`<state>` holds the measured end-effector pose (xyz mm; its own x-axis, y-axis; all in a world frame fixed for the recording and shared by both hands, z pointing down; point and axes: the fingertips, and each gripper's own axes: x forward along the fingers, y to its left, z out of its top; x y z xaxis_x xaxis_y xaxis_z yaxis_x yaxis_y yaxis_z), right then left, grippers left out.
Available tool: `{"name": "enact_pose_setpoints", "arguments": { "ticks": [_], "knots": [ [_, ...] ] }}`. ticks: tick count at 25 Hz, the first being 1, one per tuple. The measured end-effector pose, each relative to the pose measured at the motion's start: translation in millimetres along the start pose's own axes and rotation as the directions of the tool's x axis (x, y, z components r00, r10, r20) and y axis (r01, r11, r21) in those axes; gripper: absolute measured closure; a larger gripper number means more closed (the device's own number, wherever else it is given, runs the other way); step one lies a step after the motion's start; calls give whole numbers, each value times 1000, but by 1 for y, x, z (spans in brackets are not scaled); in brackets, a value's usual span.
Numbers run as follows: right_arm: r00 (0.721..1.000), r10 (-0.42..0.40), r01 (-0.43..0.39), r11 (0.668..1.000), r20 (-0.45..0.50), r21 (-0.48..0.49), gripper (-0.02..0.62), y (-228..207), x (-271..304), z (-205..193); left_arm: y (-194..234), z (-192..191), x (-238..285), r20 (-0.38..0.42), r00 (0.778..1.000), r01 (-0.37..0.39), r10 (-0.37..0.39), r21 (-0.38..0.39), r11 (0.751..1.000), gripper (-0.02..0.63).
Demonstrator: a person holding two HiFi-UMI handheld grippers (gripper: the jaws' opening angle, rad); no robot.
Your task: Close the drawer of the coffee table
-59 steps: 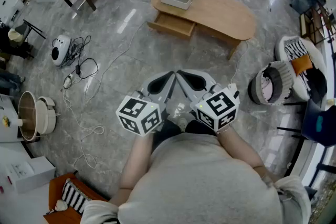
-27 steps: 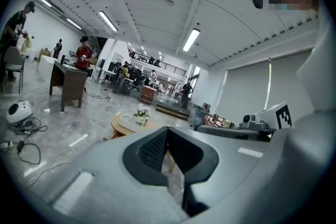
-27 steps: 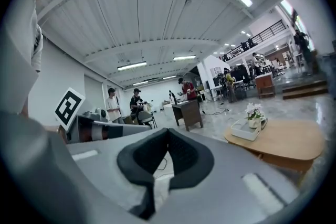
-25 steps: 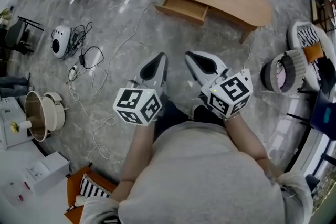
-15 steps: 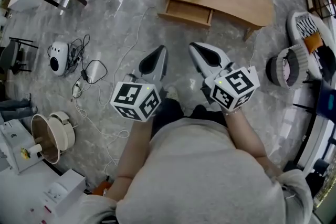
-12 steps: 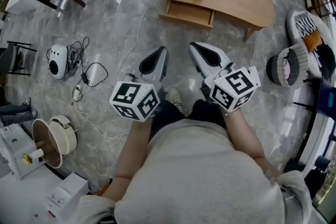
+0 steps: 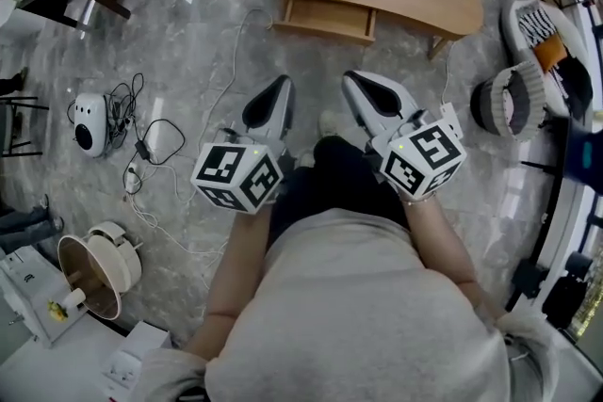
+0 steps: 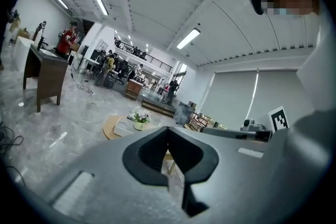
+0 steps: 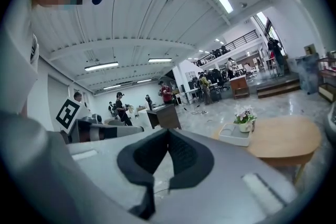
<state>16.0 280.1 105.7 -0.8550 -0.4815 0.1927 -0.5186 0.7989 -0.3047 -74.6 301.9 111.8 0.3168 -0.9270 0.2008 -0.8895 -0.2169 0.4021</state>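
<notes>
Both grippers (image 7: 279, 88) (image 7: 355, 80) forward (jaws together)

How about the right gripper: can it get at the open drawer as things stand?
Probably not yet. The right gripper, jaws shut, is held close to the person, with open floor between it and the drawer. Nothing blocks the way; stepping closer should do.

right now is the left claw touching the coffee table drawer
Apart. The head view shows a stretch of bare floor between the left claw and the open drawer. The claw is shut on nothing.
</notes>
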Motion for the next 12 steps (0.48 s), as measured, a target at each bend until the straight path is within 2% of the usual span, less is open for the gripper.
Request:
{"name": "enact_pose_setpoints", "arguments": {
  "ticks": [4, 12],
  "knots": [
    [1000, -8, 8, 1000, 1, -7, 592, -22, 19, 5, 10, 9, 28, -7, 1000, 14, -14, 15, 1000, 604],
    [999, 30, -30, 1000, 31, 6, 592, -83, 80, 49, 31, 36, 112, -36, 999, 28, -27, 34, 999, 604]
  ]
}}
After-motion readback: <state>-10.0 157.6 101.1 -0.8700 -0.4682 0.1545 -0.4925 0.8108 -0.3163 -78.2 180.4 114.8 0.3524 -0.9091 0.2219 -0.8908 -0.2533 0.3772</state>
